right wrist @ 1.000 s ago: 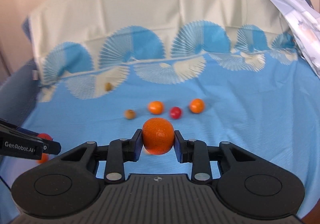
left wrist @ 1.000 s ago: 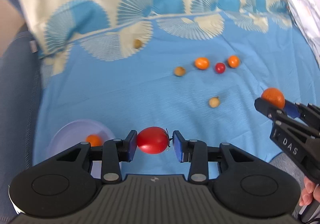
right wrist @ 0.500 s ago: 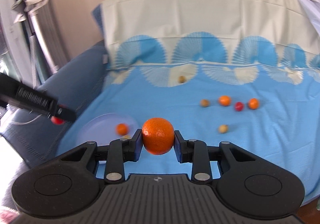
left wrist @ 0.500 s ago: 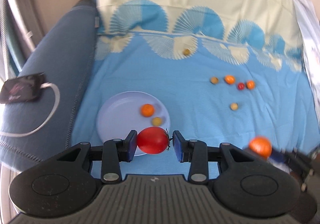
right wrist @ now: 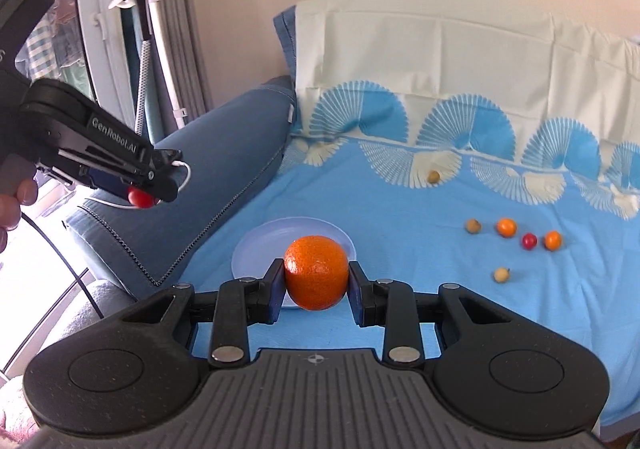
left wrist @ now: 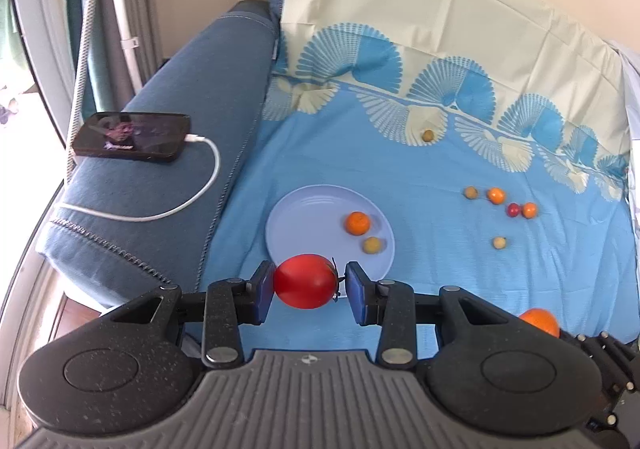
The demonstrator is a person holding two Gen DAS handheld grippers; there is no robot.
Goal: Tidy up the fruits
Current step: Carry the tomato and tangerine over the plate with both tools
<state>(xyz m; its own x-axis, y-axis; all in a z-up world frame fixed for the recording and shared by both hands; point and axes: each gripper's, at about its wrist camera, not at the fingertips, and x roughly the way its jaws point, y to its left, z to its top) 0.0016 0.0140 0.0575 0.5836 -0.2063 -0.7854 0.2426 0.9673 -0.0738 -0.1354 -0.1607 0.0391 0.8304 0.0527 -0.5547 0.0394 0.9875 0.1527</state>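
L claw (left wrist: 306, 287) pinching red tomato (left wrist: 305, 281), R claw (right wrist: 316, 279) clamped on orange (right wrist: 316, 272), both w/ narrow gap

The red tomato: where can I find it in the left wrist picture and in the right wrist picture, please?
Left wrist view: the red tomato sits low at centre, clamped in the left hand-held gripper, in front of the near rim of the pale blue plate.
Right wrist view: only part of the tomato shows at the far left, under the left hand-held gripper's tip.
Shared landmark: the pale blue plate on the blue sheet.
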